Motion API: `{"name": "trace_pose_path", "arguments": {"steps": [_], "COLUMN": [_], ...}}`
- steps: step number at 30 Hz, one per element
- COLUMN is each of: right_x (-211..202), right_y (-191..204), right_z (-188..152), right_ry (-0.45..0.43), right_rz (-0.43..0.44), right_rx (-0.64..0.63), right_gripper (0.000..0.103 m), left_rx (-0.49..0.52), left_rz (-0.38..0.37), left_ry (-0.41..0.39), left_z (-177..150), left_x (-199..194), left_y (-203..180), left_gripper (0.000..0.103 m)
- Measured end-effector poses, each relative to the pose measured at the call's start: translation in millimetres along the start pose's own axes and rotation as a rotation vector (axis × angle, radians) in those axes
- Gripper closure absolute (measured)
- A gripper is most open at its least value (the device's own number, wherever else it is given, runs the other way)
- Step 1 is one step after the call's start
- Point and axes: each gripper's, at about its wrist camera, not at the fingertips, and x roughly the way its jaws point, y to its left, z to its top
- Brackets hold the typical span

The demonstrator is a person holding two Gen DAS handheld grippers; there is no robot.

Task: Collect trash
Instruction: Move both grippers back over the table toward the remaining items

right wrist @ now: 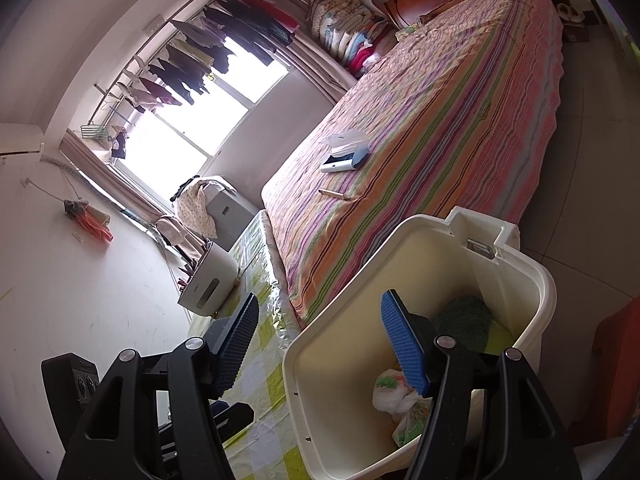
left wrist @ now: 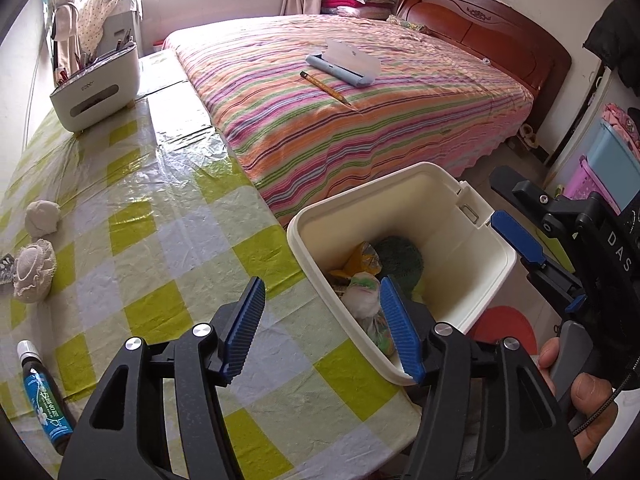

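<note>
Bin (left wrist: 472,216): holding bagged scraps (left wrist: 362,296).
Table (left wrist: 168,240): paper wads (left wrist: 42,218) waiting.
Left gripper (left wrist: 322,328): gaping, empty.
Right gripper (right wrist: 320,344): clasping bin wall.

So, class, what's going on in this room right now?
A person with a tool in each hand is clearing trash off a checked table into a white bin. The right tool straddles the bin's rim; whether it grips is unclear. The left tool hangs open and empty above it. Wrappers lie inside; two crumpled balls remain.
</note>
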Motion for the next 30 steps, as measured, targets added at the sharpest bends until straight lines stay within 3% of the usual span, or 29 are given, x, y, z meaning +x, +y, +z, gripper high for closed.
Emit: {"name": "trace_pose_path", "arguments": {"steps": [7, 15, 30], "right_x": [4.0, 13.6, 33.9], "right_y": [12.7, 34.6, 85.8], "right_z": [-3.7, -14.5, -51.1], "right_ry": [0.005, 0.025, 0.089], "right_rz": [0.006, 0.017, 0.075], "right_rx": [-0.03, -0.096, -0.263], "right_gripper": [0.041, 0.041, 0.041], "left_rx": [-0.013, -0.035, -0.188], "left_rz": [0.037, 0.082, 0.173], "left_ry": [-0.007, -0.04, -0.107], "left_z": [-7.5, -11.7, -16.2], "left_x": [-20.6, -50.4, -88.6], "left_y": [27.0, 67.8, 178.8], "left_gripper": [0.037, 0.036, 0.033]}}
